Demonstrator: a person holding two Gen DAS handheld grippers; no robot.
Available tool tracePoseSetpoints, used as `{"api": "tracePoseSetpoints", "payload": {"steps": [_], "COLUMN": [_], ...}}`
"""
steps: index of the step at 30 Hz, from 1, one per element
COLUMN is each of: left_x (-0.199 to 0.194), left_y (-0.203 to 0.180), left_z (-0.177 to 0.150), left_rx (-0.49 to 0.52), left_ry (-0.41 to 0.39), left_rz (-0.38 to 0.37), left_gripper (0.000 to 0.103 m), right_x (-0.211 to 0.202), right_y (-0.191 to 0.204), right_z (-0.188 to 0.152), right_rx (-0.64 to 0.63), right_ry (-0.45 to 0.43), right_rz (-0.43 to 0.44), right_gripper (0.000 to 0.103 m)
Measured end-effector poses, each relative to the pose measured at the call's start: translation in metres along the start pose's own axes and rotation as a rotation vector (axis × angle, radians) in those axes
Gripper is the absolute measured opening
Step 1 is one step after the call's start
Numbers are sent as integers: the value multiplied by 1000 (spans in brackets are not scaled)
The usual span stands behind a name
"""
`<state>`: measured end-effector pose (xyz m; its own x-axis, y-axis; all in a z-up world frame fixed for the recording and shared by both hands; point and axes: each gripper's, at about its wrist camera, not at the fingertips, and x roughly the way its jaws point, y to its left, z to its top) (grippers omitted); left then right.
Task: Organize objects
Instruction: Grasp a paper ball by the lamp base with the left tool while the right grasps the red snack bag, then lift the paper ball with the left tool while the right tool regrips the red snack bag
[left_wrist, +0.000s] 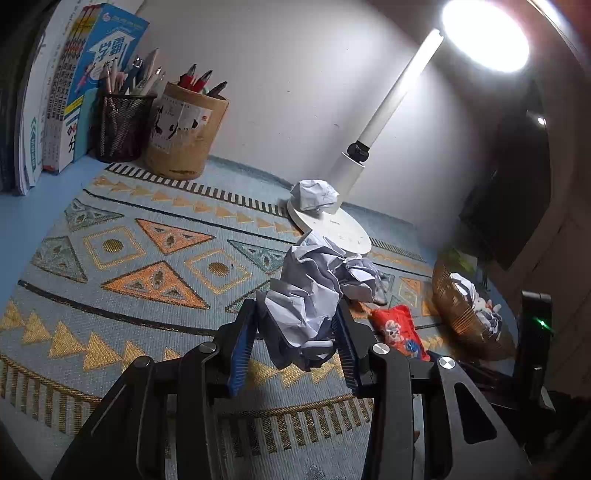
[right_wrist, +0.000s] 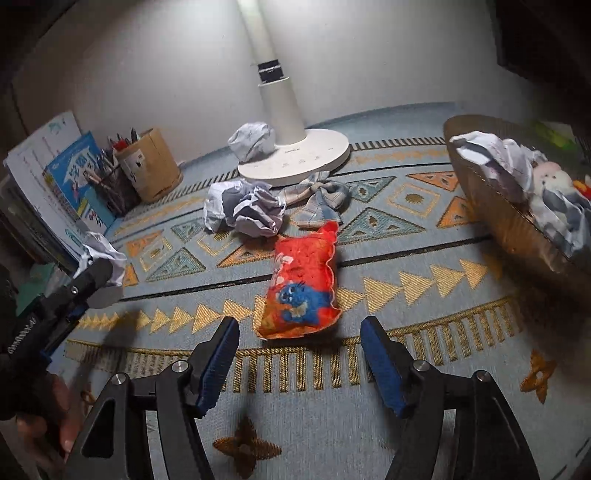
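My left gripper (left_wrist: 297, 317) is shut on a crumpled white paper ball (left_wrist: 303, 306) and holds it above the patterned mat; the same gripper and ball show at the left of the right wrist view (right_wrist: 99, 258). My right gripper (right_wrist: 300, 332) is open and empty, just short of a red snack bag (right_wrist: 304, 284) lying on the mat. The bag also shows in the left wrist view (left_wrist: 400, 330). More crumpled paper (right_wrist: 245, 210) lies beyond the bag. Another ball (right_wrist: 253, 140) rests on the lamp base (right_wrist: 317, 158). A woven basket (right_wrist: 491, 206) at right holds paper and a small toy.
A plaid cloth (right_wrist: 317, 199) lies beside the lamp base. Pen holders (left_wrist: 184, 129) and books (left_wrist: 74, 92) stand at the far left by the wall. The white desk lamp (left_wrist: 399, 92) is lit. A dark box (left_wrist: 506, 192) stands at the right.
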<state>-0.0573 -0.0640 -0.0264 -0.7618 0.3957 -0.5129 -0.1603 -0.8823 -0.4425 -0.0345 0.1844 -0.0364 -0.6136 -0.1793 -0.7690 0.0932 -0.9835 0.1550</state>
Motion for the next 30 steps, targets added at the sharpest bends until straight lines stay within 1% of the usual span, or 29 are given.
{"api": "tracePoseSetpoints", "payload": {"steps": [2,3,5,6,8,10,13,14,17,18,20,22,23,24,25,26,28,30], "left_x": [0,0,0,0,1,2,-3,-4,-12,-14,-16,-15,-14,-16,-18,-20,-21,-23], "left_y": [-3,-3,-1,-2,-3,-4,-7,-9,-17,-23,-38,-50,-54,-57,-56,-51,-35,-23], "left_z": [-1,-1,-1,-1,-1,-2,-6,-8,-20,-24,-33,-42,-43,-43,-42,-42,-41,-39], "left_rx": [18,18,13,13,21,19,9,-1,-69,-69,-28,28,50,64,60,38,-41,-100], "left_ry": [4,4,8,10,14,26,23,35,58,64,58,50,62,49,43,38,32,11], "left_rz": [-2,1,1,4,5,11,11,6,-43,-50,-40,-27,-22,-30,-53,-78,-106,-114], "left_gripper": [38,38,38,38,38,38,38,38,38,38,38,38,38,38,39,39,39,39], "right_x": [15,20,26,27,28,25,15,8,-19,-31,-53,-65,-67,-67,-64,-59,-44,-32], "right_y": [8,9,11,12,14,14,11,11,11,11,9,7,6,4,1,-4,-15,-19], "right_z": [6,9,14,15,16,16,14,13,8,6,0,-9,-14,-18,-22,-25,-33,-35], "right_rx": [-26,-22,-30,-41,-56,-59,-35,-24,-31,-43,-83,-133,-152,-160,-157,-144,-108,-86], "right_ry": [11,10,16,16,7,-7,-22,-26,-61,-81,-121,-138,-140,-143,-140,-134,-121,-71], "right_rz": [-86,-100,-90,-92,-105,-96,-51,-26,38,57,92,106,97,82,74,75,83,55], "right_gripper": [67,67,53,53,42,40,39,39,39,39,39,39,39,39,39,39,39,39]}}
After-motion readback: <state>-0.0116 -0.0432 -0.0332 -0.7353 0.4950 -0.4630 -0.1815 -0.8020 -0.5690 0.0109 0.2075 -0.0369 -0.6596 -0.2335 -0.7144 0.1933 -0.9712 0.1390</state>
